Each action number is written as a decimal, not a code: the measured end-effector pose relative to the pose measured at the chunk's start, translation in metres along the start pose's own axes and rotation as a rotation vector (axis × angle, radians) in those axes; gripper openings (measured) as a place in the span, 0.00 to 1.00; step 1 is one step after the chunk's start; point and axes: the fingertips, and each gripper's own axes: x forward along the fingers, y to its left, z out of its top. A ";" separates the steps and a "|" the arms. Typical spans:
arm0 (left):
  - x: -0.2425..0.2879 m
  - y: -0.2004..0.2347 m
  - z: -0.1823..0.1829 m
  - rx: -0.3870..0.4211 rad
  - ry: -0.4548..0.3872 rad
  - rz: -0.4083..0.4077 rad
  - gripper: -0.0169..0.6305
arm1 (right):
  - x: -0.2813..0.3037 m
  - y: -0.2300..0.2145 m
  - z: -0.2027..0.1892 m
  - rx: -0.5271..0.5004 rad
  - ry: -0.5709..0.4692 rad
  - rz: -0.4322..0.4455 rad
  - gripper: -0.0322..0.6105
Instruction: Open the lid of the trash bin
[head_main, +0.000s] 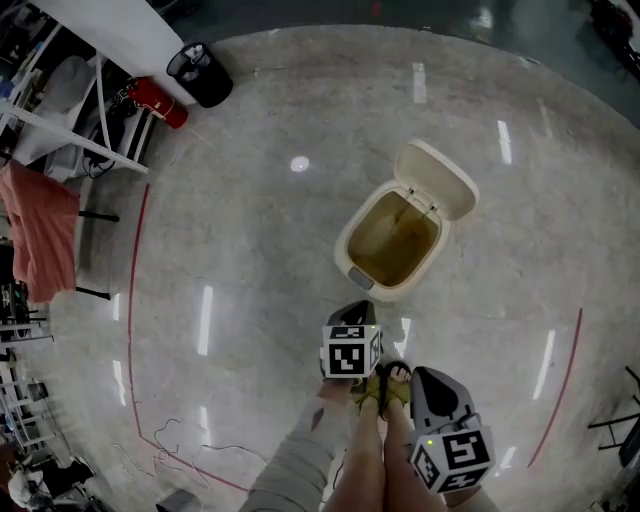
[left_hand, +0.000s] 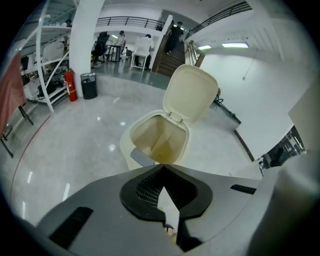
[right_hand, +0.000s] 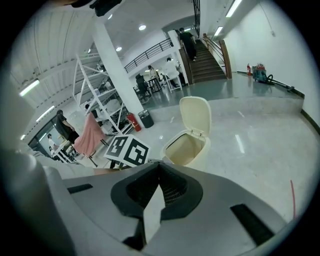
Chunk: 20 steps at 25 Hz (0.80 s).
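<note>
**Bin lid up, both hand-held grippers closed and empty**

The left hand-held gripper (head_main: 357, 311) has its jaws brought together at the tips with nothing between them. The right hand-held gripper (head_main: 427, 377) is closed the same way and also holds nothing. Both hang low over the pale polished floor (head_main: 250, 260), on either side of the person's sandalled feet (head_main: 386, 386).

The trash bin (head_main: 395, 240) is a cream plastic pedal bin. Its inside looks bare and yellowish. Its lid (head_main: 437, 178) stands open, tipped back on the hinge at the far rim, and a grey pedal (head_main: 360, 278) sits at the near foot.

The bin stands on the floor ahead of both hand-held grippers, touching neither. It is near the left one's tips and farther from the right one, ahead and to its left.
</note>
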 end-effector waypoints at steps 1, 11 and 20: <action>-0.009 -0.004 0.002 -0.003 -0.006 -0.006 0.03 | -0.004 0.001 0.002 -0.001 -0.009 -0.004 0.05; -0.129 -0.058 0.019 -0.054 -0.043 -0.045 0.03 | -0.071 0.012 0.050 -0.053 -0.079 -0.041 0.05; -0.222 -0.123 0.055 0.005 -0.086 -0.109 0.03 | -0.136 0.017 0.097 -0.080 -0.128 -0.065 0.05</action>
